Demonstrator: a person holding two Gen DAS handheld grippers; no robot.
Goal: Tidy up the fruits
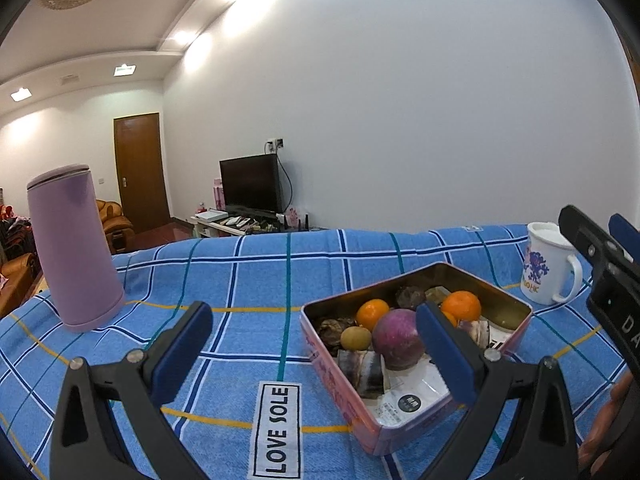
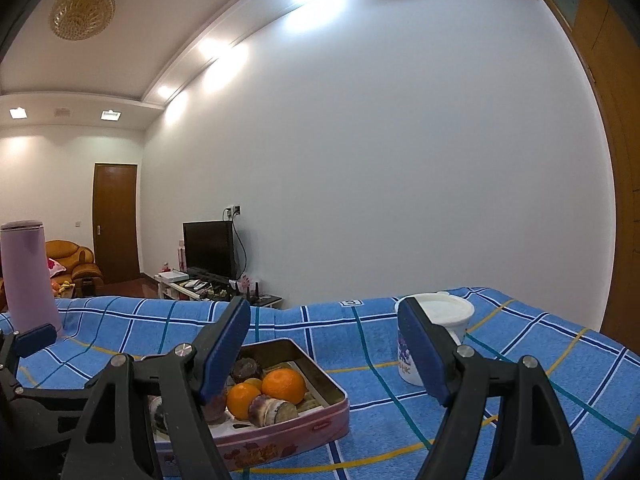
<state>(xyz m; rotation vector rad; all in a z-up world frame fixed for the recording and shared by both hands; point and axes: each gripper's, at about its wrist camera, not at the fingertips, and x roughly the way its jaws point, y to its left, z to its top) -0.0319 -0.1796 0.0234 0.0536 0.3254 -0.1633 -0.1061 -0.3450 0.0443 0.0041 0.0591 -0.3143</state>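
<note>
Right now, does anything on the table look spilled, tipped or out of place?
Nothing spilled or tipped. The tin sits flat, fruit inside mixed with wrapped packets. The purple flask and white mug stand upright; the flask's lean looks like lens distortion. Both grippers are open and empty.

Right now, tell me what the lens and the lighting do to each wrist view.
Left wrist view: strong fisheye bend, the wall and ceiling curve, dark corners; ceiling lights glare on the wall; the tin and its orange are sharp and evenly lit. Right wrist view: same bowing, the wooden door frame at the right edge arcs; the mug is partly hidden behind a gripper finger.
</note>
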